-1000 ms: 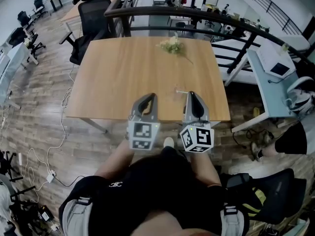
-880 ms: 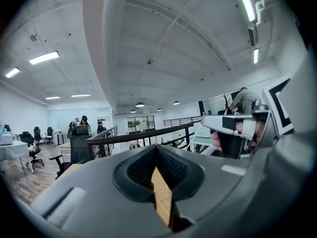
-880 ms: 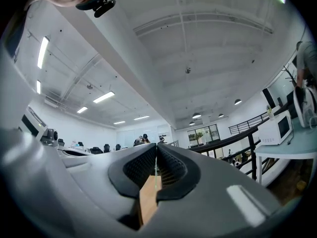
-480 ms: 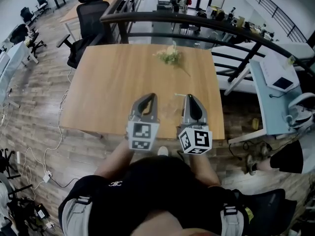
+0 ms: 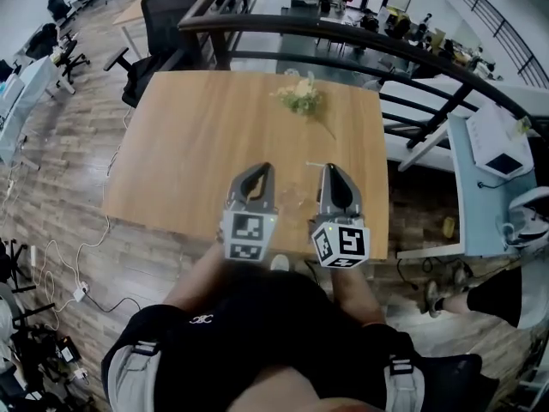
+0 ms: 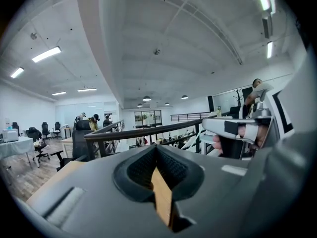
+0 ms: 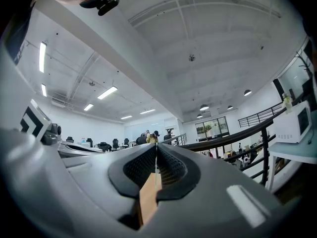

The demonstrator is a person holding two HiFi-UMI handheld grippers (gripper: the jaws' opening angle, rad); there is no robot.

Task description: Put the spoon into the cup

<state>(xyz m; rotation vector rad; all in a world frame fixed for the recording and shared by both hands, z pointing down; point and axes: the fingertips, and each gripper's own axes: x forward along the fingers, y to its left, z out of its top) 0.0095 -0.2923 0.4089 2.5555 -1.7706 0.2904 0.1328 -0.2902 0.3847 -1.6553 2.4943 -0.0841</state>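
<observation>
On the wooden table (image 5: pixel 189 136) a small thin metal spoon (image 5: pixel 316 164) lies near the right side, just beyond my right gripper's tip. Between the two grippers there is a faint clear shape (image 5: pixel 292 197) that may be the glass cup; I cannot tell for sure. My left gripper (image 5: pixel 260 170) and right gripper (image 5: pixel 330 170) are held side by side over the table's near edge and point away from me. Both are shut with nothing between the jaws. In the left gripper view the left gripper (image 6: pixel 156 148) shows its pads meeting, and the right gripper (image 7: pixel 156 148) does the same in the right gripper view.
A small bunch of flowers (image 5: pixel 300 95) lies at the table's far edge. A dark railing (image 5: pixel 343 37) runs behind the table. An office chair (image 5: pixel 167 15) stands at the far left, a white desk (image 5: pixel 493 144) to the right. Cables trail on the floor at left.
The table has drawn closer under both grippers, so they now reach further over its near edge. Both grippers have stayed shut and side by side.
</observation>
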